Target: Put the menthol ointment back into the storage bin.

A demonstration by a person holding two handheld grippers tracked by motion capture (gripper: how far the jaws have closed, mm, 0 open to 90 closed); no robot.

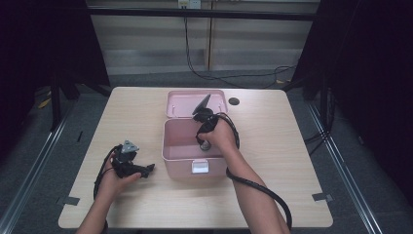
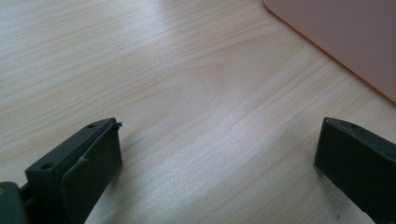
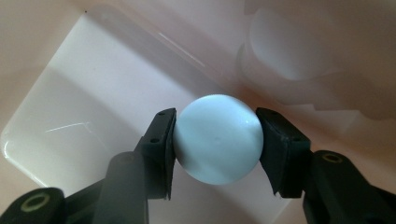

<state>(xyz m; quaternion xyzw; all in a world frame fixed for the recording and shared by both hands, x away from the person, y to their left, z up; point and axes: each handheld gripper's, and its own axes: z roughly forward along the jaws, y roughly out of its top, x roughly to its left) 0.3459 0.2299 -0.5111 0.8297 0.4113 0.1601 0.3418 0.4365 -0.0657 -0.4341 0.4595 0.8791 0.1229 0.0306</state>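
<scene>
Your right tongs [image 3: 215,140] pinch a pale blue glossy ball [image 3: 217,138] inside the open pink plastic box [image 1: 170,151], your hand hiding it from above, while your left tongs [image 2: 217,163] rest spread on the light wooden surface [image 2: 187,93].

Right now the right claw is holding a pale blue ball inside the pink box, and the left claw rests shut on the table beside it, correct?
Not quite: the left claw is open, not shut. The left gripper view shows its jaws standing wide apart over bare table. The rest holds: the right claw grips the pale blue ball inside the pink box.
</scene>
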